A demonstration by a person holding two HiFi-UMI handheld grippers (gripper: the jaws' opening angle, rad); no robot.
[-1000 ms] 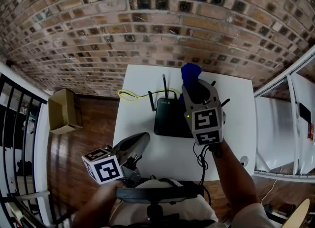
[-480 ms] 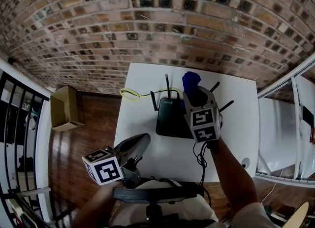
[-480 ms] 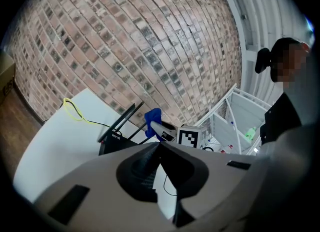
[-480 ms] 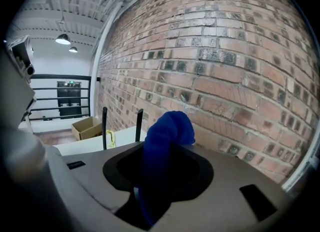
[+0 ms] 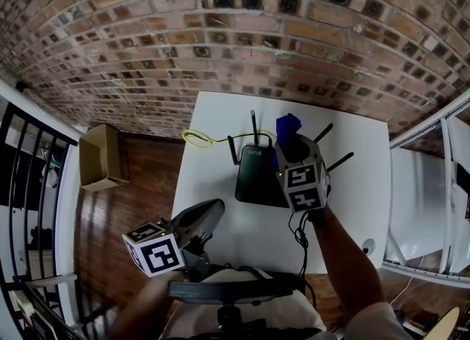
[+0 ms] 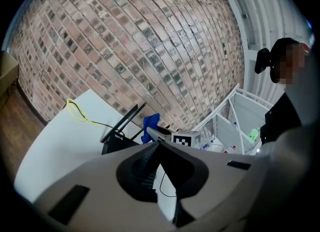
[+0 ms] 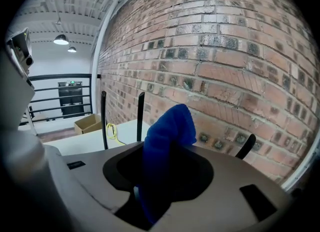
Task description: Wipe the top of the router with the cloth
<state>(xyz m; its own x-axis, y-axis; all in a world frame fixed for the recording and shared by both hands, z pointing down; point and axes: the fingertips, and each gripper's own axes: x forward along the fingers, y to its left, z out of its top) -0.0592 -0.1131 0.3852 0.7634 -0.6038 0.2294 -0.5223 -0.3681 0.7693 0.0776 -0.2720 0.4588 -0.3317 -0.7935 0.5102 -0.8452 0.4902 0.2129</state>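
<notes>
Over the router [image 5: 257, 177], toward its right side, the right gripper [image 5: 291, 144] had its fingers pinching the blue cloth [image 5: 288, 124], which was bunched and sticking out past the tips. Couldn't tell if the cloth touched the lid. The left gripper [image 5: 213, 210] sat well in front of the router, fingers pressed together on nothing. The router lay on the white counter [image 5: 352, 184]. Risks: a sweep could snag the antennas [image 5: 253, 122], or shove the unbraced router and tug the yellow cable [image 5: 192, 139]. Bare tips might also scrape the lid.
</notes>
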